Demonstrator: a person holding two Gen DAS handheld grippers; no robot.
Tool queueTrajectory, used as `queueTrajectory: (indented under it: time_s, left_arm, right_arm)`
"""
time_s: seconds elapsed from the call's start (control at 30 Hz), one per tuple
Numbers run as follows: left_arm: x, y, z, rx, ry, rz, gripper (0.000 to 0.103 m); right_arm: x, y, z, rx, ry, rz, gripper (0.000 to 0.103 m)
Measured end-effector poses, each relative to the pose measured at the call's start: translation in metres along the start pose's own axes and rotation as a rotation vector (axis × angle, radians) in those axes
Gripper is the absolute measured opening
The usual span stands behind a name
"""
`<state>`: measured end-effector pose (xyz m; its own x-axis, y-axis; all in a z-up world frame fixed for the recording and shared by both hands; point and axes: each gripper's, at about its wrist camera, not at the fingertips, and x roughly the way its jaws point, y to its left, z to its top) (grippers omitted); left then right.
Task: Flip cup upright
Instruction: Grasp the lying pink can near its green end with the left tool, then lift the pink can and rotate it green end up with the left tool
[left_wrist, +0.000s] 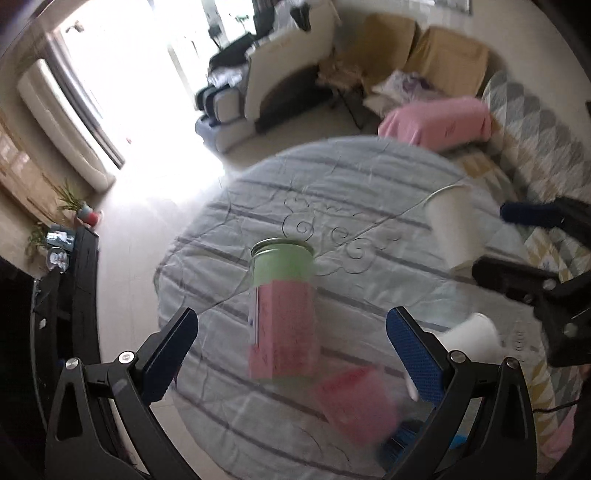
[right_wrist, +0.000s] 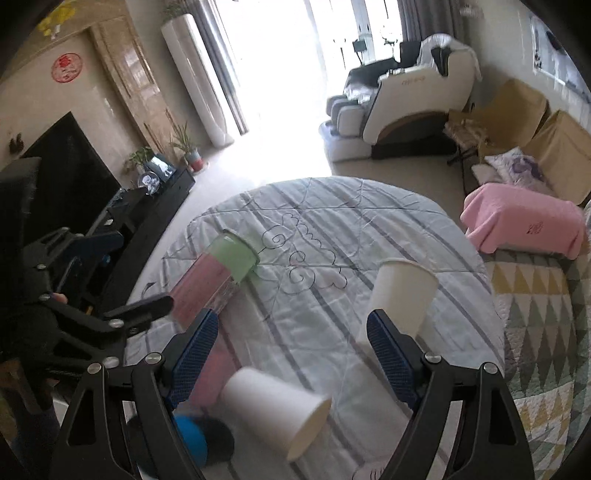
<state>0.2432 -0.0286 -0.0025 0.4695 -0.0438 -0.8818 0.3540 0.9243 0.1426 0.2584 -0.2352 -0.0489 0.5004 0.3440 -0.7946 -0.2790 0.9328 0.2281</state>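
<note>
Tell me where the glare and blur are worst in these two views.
Left wrist view: window blows out to white, glare spilling over the floor; the green and pink can is motion-smeared. Right wrist view: window is equally blown out; the lying white cup is soft, and the room bends at the fisheye edges.

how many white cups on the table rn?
2. One cup stands upright past the right claw's right finger. The other lies on its side between that claw's fingers. None seen hidden.

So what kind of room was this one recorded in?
Most likely a home living room. A massage chair stands by the bright window, a sofa with tan covers lines one wall, and a dark TV sits above a low black cabinet. The work surface is a quilt-covered table.
</note>
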Motion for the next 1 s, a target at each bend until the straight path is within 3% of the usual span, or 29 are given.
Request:
queueTrajectory:
  time_s: [0.1,0.3,0.4,0.6,0.73,0.83,1.0]
  left_arm:
    - [0.036,0.012,0.013,-0.02,0.099,-0.059,0.103]
    - [0.075,0.027,0.025,-0.045,0.162,-0.099,0.102]
    - [0.092,0.028,0.029,-0.028,0.199,-0.102,0.096]
    - [0.119,0.027,0.039,-0.004,0.265,-0.121,0.094]
    - [0.136,0.022,0.038,0.018,0.307,-0.12,0.077]
    - [0.134,0.02,0.036,0.023,0.268,-0.118,0.073]
    - [0.098,0.022,0.032,0.022,0.083,-0.113,0.073]
  right_arm:
    - [0.028,-0.009,0.017,0.029,0.062,-0.004,0.084]
    - [0.068,-0.016,0.032,0.028,0.143,-0.016,0.084]
    - [0.079,-0.018,0.034,0.022,0.166,-0.026,0.084]
    - [0.097,-0.02,0.039,0.017,0.213,-0.018,0.084]
    - [0.108,-0.018,0.041,0.008,0.243,-0.02,0.084]
    - [0.112,-0.016,0.041,0.002,0.254,-0.016,0.084]
    - [0.11,-0.014,0.041,0.003,0.247,0.003,0.084]
